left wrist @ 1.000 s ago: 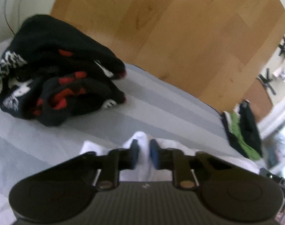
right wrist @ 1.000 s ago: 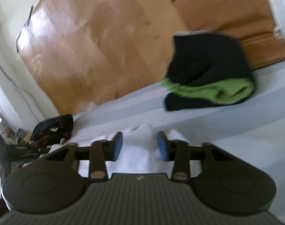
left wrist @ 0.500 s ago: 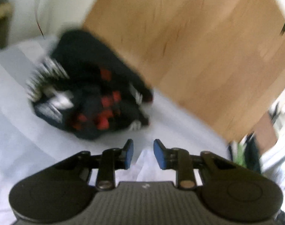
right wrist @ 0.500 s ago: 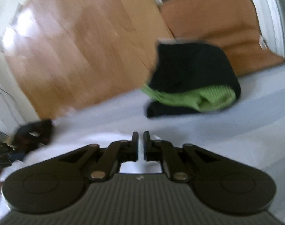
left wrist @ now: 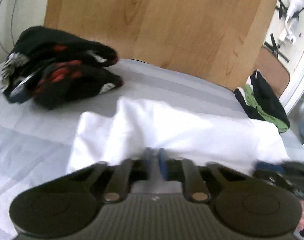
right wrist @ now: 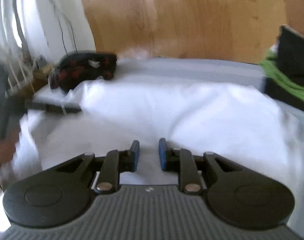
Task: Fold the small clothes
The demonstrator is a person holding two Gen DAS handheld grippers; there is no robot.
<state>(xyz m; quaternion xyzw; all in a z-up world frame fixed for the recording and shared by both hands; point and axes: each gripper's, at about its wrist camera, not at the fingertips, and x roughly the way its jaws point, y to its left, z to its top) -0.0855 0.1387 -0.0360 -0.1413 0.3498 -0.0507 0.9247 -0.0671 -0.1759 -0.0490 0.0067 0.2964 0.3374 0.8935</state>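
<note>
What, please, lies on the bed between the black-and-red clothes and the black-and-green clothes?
The white garment lies spread between the black-and-red clothes and the black-and-green clothes, on the grey striped bedsheet; the left wrist view shows it best.

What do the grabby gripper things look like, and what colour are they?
Both look the same. The left gripper and the right gripper each have a grey ribbed body with a tiny white mark, two round black discs at the sides, black arms with shiny metal pins, and two fingers tipped with blue pads. No cables or sleeves show.
</note>
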